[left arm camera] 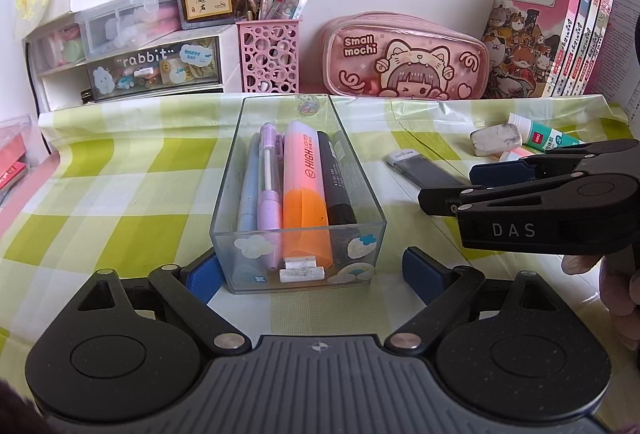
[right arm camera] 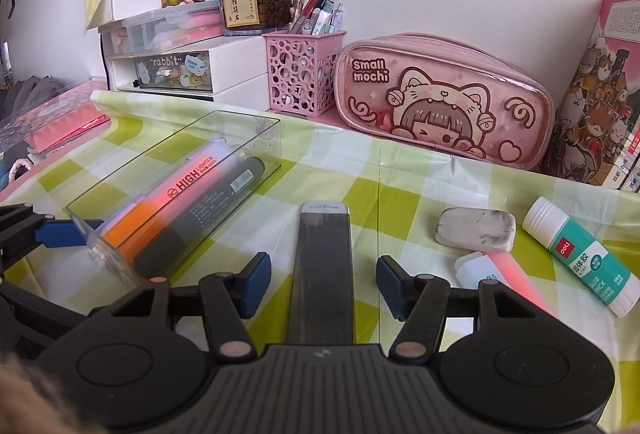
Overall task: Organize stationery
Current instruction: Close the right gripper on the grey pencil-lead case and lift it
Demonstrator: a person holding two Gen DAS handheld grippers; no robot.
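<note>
The flat grey lead case [right arm camera: 324, 266] lies on the checked cloth, just right of the clear organizer box [right arm camera: 168, 190], between the wide-open fingers of the right gripper [right arm camera: 323, 284]. It looks light, stiff and smooth, so it may slip; I would grip it across its long narrow sides, near the middle. It has a pale cap at the far end. The left gripper [left arm camera: 308, 276] is also wide open, around the box's near end, holding nothing.

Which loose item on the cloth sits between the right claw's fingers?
The flat dark case, lying lengthwise between the open fingers; the eraser, pink pen and glue stick lie off right.
</note>
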